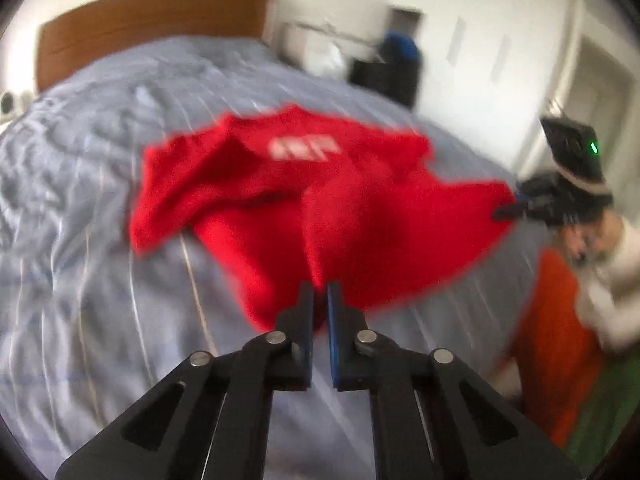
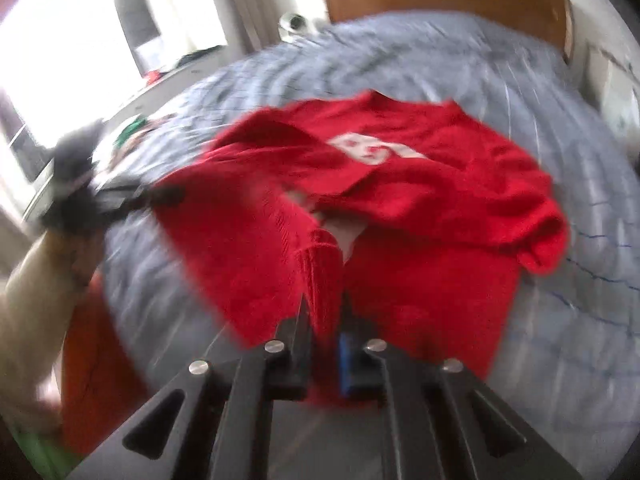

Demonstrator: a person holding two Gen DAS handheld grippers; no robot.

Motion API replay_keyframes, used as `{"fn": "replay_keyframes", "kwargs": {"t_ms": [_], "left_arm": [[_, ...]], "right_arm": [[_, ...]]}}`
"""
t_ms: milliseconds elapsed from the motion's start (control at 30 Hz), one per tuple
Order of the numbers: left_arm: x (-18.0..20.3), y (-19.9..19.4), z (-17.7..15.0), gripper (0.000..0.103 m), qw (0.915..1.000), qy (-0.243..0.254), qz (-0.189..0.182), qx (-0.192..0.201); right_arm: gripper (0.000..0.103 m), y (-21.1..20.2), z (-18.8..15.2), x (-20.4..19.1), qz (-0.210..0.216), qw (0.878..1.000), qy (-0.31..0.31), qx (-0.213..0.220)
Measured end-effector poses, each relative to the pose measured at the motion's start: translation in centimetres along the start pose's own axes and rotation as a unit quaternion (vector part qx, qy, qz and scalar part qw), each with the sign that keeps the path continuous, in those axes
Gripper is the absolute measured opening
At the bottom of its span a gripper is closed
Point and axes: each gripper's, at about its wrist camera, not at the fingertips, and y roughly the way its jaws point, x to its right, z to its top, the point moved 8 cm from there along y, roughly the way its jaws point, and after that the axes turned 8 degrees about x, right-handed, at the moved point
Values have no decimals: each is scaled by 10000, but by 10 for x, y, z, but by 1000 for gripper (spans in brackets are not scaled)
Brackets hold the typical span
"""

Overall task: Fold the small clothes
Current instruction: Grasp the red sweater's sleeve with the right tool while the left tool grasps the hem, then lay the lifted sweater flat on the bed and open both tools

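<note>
Where the red sweater (image 1: pixel 304 200) sprawls across the grey-blue striped duvet (image 1: pixel 100 208), each near corner of its hem is pinched: the left gripper (image 1: pixel 320 300) and the right gripper (image 2: pixel 324 312) both have their jaws clamped on red knit. Behind the bed stand a wooden headboard (image 1: pixel 152 20) and white walls. Only the right wrist view shows a bright window (image 2: pixel 60 52); only the left shows dark luggage (image 1: pixel 396 64) and a white door (image 1: pixel 600 92).

I see white print on the chest of the red sweater (image 2: pixel 400 184) lying on the bed (image 2: pixel 520 80), but motion blur smears it; I can read no letters or numbers anywhere.
</note>
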Motion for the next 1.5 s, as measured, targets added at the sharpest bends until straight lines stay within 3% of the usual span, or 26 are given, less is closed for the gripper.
{"fn": "replay_keyframes", "kwargs": {"t_ms": [67, 133, 200, 267, 300, 333, 400, 500, 533, 567, 667, 733, 800, 833, 867, 933, 1000, 1100, 1167, 1200, 1233, 1267, 1300, 1333, 1500], "left_arm": [[0, -14, -36, 5, 9995, -23, 38, -314], [-6, -31, -68, 6, 9973, -446, 157, -554], [-11, -49, -83, 8, 9948, -811, 345, -513], [-14, -68, -85, 29, 9920, -1105, 557, -255], [-17, -76, -82, 53, 9892, -1297, 675, -72], [-17, -82, -78, 70, 9859, -1515, 709, 84], [-16, -85, -67, 80, 9781, -1948, 596, 422], [-4, -60, -61, 81, 9761, -1981, 839, 301], [1, -50, -65, 81, 9748, -1970, 1034, 159], [9, -38, -69, 81, 9721, -1984, 1249, 27], [32, -15, -84, 81, 9683, -1984, 1507, -184], [48, -3, -87, 79, 9730, -1591, 1647, -300], [57, -5, -87, 72, 9748, -1121, 1888, -390], [60, -15, -86, 72, 9755, -1031, 1912, -354], [60, -22, -85, 72, 9760, -1038, 1897, -256], [59, -39, -87, 86, 9771, -1156, 1787, -21], [52, -34, -90, 87, 9760, -1425, 1644, 45], [45, -8, -96, 86, 9734, -1692, 1545, -96], [48, 1, -96, 82, 9750, -1672, 1463, -80], [51, 3, -94, 61, 9767, -1710, 1296, -46], [54, 6, -93, 22, 9774, -1772, 1154, -57], [56, 10, -92, 4, 9771, -1894, 966, -102], [57, 10, -91, 4, 9761, -1970, 908, -74], [57, 6, -90, 3, 9750, -2013, 937, 21], [53, -31, -94, 2, 9706, -2101, 1133, 310]], "right_arm": [[11, -9, -33, -12, -69, 9998, -12, -211], [14, -15, -78, -15, -231, 9988, 70, -433], [17, -16, -118, -13, -426, 9970, 228, -606], [19, -24, -150, -11, -342, 9939, 681, -797], [21, -33, -160, -8, -345, 9933, 792, -767], [27, -39, -161, -4, -391, 9937, 820, -655], [42, -54, -152, 11, -618, 9920, 1059, -316], [61, -78, -117, 22, -448, 9830, 1692, 554], [74, -77, -106, 23, -420, 9789, 1871, 703], [76, -72, -98, 24, -376, 9756, 2026, 762], [76, -42, -75, 17, -272, 9662, 2473, 674], [76, -23, -70, 22, -385, 9572, 2771, 738], [74, -4, -83, 30, -705, 9570, 2795, 336], [48, -10, -98, 34, -1021, 9586, 2654, 113], [30, -20, -106, 37, -1187, 9578, 2616, 72], [30, -56, -133, 44, -1697, 9503, 2610, -53], [33, -85, -148, 44, -1821, 9476, 2623, -12], [35, -83, -150, 25, -1054, 9483, 2994, 64], [52, -69, -140, 22, -893, 9488, 3019, 270], [52, -57, -137, 21, -781, 9527, 2929, 237], [50, -45, -138, 18, -589, 9546, 2919, 97], [29, -37, -139, 17, -514, 9539, 2958, 54], [11, -33, -140, 18, -527, 9529, 2985, 4], [5, -35, -143, 18, -492, 9514, 3039, 8], [4, -72, -145, 8, -671, 9544, 2904, 148]]}}
